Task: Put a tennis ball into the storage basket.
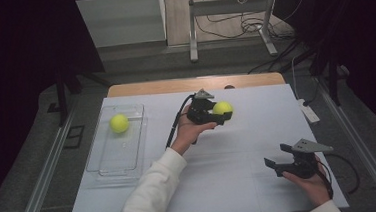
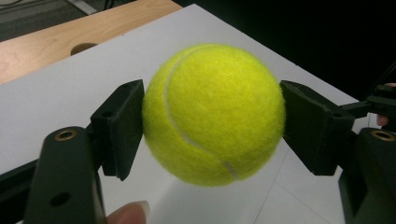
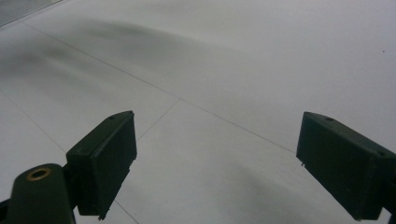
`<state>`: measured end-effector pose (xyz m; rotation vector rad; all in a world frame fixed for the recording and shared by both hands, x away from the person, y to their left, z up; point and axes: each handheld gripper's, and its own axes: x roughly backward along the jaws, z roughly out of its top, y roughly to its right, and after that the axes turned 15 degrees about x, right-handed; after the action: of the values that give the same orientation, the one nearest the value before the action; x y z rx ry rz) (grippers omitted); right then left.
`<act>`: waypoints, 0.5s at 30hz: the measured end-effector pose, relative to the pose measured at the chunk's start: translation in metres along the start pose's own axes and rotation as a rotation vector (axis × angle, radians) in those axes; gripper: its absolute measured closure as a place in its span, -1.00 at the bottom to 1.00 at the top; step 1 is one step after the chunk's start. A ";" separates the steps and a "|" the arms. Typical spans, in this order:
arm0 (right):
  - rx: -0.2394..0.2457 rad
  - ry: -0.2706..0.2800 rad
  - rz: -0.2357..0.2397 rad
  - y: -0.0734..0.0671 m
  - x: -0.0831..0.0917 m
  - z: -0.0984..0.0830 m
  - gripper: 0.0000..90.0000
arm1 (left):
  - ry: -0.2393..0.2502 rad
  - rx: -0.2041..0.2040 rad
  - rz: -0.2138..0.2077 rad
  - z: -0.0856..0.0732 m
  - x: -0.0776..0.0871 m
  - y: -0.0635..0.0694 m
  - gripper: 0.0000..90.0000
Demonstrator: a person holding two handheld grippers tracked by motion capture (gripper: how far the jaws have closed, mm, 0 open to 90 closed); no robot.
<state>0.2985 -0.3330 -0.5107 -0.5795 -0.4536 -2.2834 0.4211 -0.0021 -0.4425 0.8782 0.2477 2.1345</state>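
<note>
A yellow-green tennis ball (image 1: 222, 108) is clamped in my left gripper (image 1: 222, 114), held just above the white table near its far middle. In the left gripper view the tennis ball (image 2: 214, 114) sits between both black pads (image 2: 122, 126), which press on its sides. A second tennis ball (image 1: 119, 123) lies inside a clear plastic tray (image 1: 104, 159) at the left. My right gripper (image 1: 279, 162) hovers near the front right corner, its jaws wide apart; in the right gripper view the right gripper (image 3: 229, 163) has nothing but white tabletop between its pads.
The white sheet (image 1: 239, 152) covers most of the table, with a strip of bare wood (image 1: 189, 84) at the far edge. A small white device (image 1: 308, 111) lies at the right edge. Cables and a metal stand (image 1: 230, 28) are on the floor beyond.
</note>
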 end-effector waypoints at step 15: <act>0.000 -0.004 -0.003 0.000 -0.001 0.000 -0.72 | 0.026 -0.005 -0.006 -0.003 0.018 0.001 -0.39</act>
<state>0.2988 -0.3326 -0.5111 -0.5838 -0.4572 -2.2851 0.4103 0.0108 -0.4354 0.8458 0.2576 2.1416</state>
